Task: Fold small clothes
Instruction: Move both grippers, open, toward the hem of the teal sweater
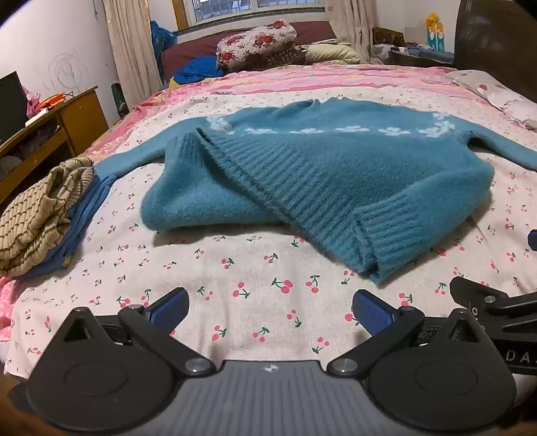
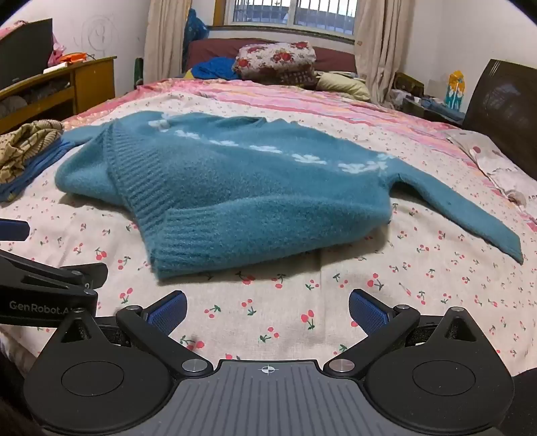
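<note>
Above the cherry-print sheet [image 1: 268, 322], both grippers' jaws wide apart, empty.

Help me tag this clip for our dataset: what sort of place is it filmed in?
Most likely a home bedroom. A teal sweater lies spread on a bed with a cherry-print sheet, a folded floral quilt sits at the far end, and a curtained window is behind it.

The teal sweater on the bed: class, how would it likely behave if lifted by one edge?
The teal sweater would probably sag and drape, since it already lies in soft folds. Its thick fuzzy knit suggests some weight and little slipperiness. The outstretched sleeve would likely trail behind.
</note>
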